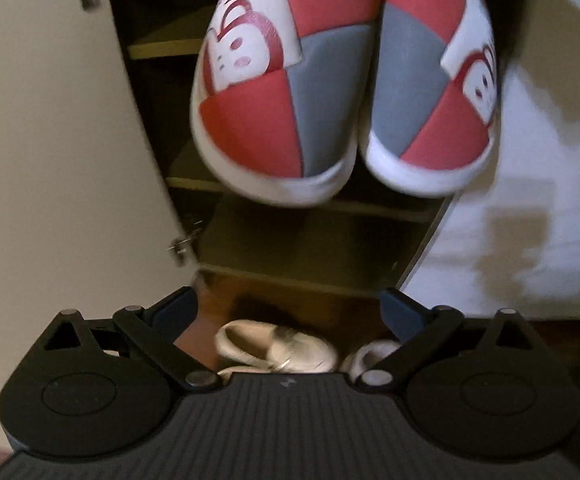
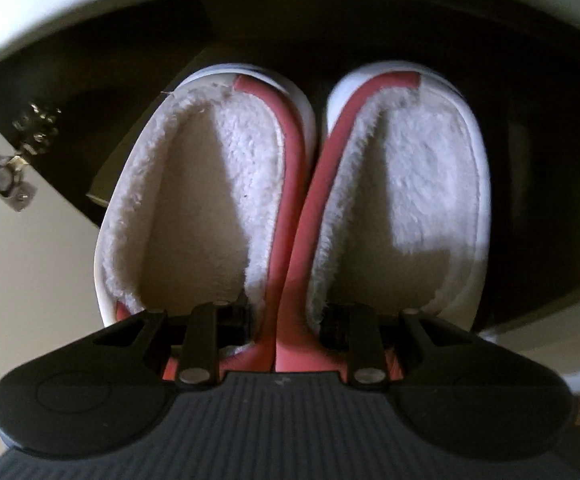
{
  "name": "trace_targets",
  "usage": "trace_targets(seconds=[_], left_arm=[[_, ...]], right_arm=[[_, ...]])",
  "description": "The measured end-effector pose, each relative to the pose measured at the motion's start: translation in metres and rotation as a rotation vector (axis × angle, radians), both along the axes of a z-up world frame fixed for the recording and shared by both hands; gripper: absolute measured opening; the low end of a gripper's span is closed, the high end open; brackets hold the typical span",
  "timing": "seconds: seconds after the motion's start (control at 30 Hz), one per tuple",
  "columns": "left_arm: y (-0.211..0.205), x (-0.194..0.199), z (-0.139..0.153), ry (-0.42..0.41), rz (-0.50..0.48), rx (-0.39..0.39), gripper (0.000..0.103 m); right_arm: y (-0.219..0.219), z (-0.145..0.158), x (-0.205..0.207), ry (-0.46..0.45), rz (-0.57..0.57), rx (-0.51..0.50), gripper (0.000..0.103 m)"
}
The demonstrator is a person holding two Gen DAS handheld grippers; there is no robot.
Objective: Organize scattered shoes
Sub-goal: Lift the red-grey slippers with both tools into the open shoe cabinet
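Our right gripper (image 2: 283, 316) pinches the pair of slippers (image 2: 290, 184) by their touching inner walls, hanging them before the open cabinet (image 1: 290, 240); our left gripper (image 1: 290, 312) is spread and empty above pale shoes (image 1: 277, 346) on the floor; we judge shelving is under way; next we need a level shelf (image 1: 330, 204) and a gentle release.

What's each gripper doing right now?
Left gripper: open, holding nothing.
Right gripper: closed on the red slippers, pinching their inner edges together.
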State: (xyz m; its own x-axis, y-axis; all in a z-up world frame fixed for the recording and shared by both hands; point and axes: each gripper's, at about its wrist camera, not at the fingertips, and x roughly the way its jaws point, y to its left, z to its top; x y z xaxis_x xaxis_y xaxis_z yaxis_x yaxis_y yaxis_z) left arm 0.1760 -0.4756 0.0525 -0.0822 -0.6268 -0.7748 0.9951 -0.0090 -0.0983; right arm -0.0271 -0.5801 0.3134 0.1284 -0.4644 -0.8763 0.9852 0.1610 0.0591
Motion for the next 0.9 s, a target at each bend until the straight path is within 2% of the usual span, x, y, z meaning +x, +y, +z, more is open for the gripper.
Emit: trace_targets(seconds=[0.13, 0.23, 0.37, 0.43, 0.57, 0.63, 0.67, 0.7, 0.77, 0.83, 0.9], left_arm=[[-0.024, -0.007, -0.024, 0.035, -0.024, 0.003, 0.099], [-0.041, -0.015, -0.032, 0.063, -0.033, -0.048, 0.099], [-0.052, -0.027, -0.028, 0.046, -0.042, -0.104, 0.098], [-0.058, -0.025, -0.021, 0.099, -0.016, -0.088, 0.098], [-0.058, -0.019, -0.01, 0.12, -0.02, -0.066, 0.097], [-0.058, -0.016, -0.004, 0.144, -0.017, -0.059, 0.097], [-0.058, -0.015, 0.002, 0.144, -0.025, -0.065, 0.097], [-0.057, -0.014, 0.008, 0.142, -0.035, -0.073, 0.097], [-0.058, -0.014, 0.015, 0.135, -0.045, -0.085, 0.097], [-0.059, -0.015, 0.021, 0.12, -0.063, -0.08, 0.097], [-0.06, -0.017, 0.025, 0.109, -0.075, -0.077, 0.097]], right_arm=[[0.007, 0.005, 0.001, 0.032, -0.024, -0.014, 0.025], [0.008, 0.009, 0.002, 0.037, -0.025, -0.011, 0.026], [0.012, 0.018, -0.002, 0.043, -0.028, -0.007, 0.026], [0.016, 0.021, 0.001, 0.061, -0.012, -0.023, 0.027], [0.023, 0.029, 0.008, 0.085, 0.024, -0.085, 0.03], [0.031, 0.035, 0.01, 0.098, 0.055, -0.174, 0.037], [0.036, 0.037, 0.011, 0.104, 0.069, -0.222, 0.045], [0.04, 0.038, 0.014, 0.116, 0.085, -0.272, 0.055], [0.057, 0.043, 0.017, 0.167, 0.128, -0.437, 0.084], [0.069, 0.044, 0.019, 0.194, 0.175, -0.575, 0.084], [0.057, 0.057, 0.023, 0.178, 0.194, -0.627, 0.084]])
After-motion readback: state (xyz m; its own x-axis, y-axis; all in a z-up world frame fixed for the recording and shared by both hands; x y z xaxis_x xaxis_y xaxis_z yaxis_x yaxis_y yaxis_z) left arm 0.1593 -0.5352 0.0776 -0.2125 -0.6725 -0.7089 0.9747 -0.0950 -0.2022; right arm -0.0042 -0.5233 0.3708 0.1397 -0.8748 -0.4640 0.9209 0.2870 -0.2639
